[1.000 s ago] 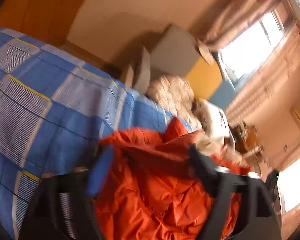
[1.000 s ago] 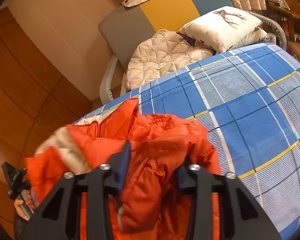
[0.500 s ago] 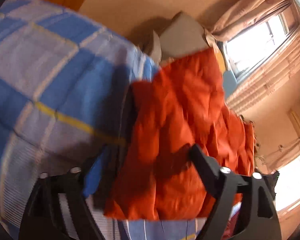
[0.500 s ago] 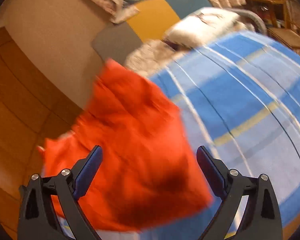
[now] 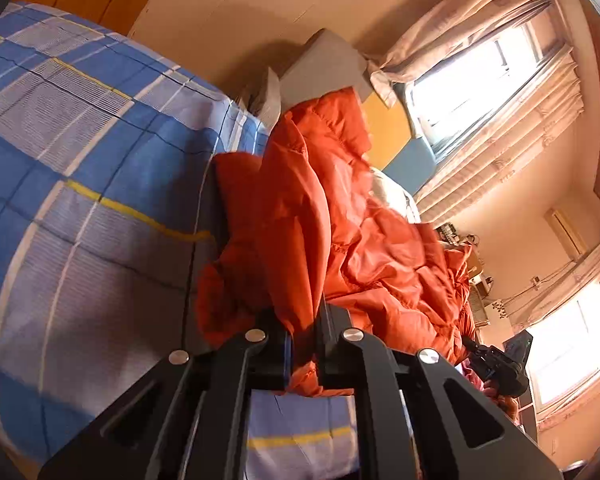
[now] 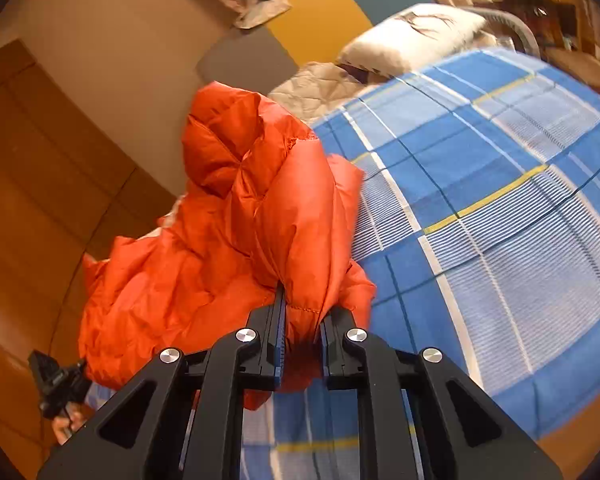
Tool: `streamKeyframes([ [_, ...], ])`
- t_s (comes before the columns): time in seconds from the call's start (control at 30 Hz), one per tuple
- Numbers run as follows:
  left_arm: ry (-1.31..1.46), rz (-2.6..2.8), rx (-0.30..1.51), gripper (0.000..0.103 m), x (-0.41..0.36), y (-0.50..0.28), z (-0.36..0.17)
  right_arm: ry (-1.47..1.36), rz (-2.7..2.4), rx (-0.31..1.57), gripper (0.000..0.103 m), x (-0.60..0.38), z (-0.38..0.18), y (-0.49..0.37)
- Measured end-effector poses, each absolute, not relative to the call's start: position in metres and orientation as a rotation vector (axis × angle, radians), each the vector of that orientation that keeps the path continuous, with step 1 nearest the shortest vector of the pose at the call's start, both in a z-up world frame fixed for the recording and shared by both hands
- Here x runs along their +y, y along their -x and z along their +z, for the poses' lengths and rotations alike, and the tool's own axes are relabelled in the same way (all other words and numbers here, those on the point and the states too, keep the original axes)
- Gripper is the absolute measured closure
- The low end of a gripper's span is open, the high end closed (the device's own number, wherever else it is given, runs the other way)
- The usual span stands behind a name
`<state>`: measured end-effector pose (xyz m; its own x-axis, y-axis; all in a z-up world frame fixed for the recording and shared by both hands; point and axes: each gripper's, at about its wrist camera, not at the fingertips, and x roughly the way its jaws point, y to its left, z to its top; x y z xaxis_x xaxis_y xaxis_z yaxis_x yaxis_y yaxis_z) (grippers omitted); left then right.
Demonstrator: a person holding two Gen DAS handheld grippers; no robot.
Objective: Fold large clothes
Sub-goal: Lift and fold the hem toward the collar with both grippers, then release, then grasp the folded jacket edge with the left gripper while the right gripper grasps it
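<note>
1. The puffy orange quilted down jacket (image 6: 228, 240) hangs in the air above the bed with the blue, white and yellow checked cover (image 6: 500, 208), bunched and sagging between the two tools; part of it looks to rest on or brush the cover, though I cannot tell how much.
2. The left gripper (image 5: 302, 344) has its jaws drawn narrow on a pinch of orange fabric, which bulges out between and below them.
3. The right gripper (image 6: 302, 340) does the same: jaws close together, clamping a stitched hem of the jacket.
4. Holding two separate edge points is probably meant to lift the garment clear so that it can be spread flat on the bed before any fold is made; a jacket this thick will not lie smooth if it is dropped in a heap.
5. Its long axis seems to run from the clamped edge away toward the headboard end, where the cream quilted blanket (image 6: 316, 88) and white pillow (image 6: 412, 36) lie. The raised far lobe may be a hood or collar; I cannot tell which.
</note>
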<state>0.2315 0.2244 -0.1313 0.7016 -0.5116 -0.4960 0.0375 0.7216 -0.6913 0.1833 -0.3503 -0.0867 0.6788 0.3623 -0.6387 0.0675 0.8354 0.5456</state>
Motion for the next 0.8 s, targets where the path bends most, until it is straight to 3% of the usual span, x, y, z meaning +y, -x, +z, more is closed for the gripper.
streamKeyframes([
  [0.2,0.690,-0.333,0.758,0.096,0.231,-0.158,-0.123,-0.521,0.201,0.855,0.091,-0.359,-0.077,-0.117],
  [0.3,0.658,-0.290,0.794,0.088,0.230,-0.137,-0.129,-0.495,0.183,0.900,0.090,-0.358,-0.087,-0.092],
  [0.37,0.629,-0.249,0.795,0.073,0.228,-0.132,-0.128,-0.453,0.158,0.916,0.079,-0.355,-0.092,-0.088],
  [0.4,0.605,-0.225,0.783,0.055,0.227,-0.132,-0.123,-0.430,0.147,0.915,0.074,-0.354,-0.091,-0.089],
  [0.47,0.575,-0.195,0.750,0.049,0.228,-0.133,-0.112,-0.357,0.082,0.890,0.045,-0.351,-0.085,-0.095],
  [0.53,0.554,-0.183,0.716,0.038,0.231,-0.135,-0.102,-0.303,0.044,0.839,0.033,-0.346,-0.075,-0.105],
  [0.8,0.487,-0.303,0.669,0.038,0.203,-0.176,-0.083,-0.086,-0.002,0.770,0.032,-0.303,-0.060,-0.177],
])
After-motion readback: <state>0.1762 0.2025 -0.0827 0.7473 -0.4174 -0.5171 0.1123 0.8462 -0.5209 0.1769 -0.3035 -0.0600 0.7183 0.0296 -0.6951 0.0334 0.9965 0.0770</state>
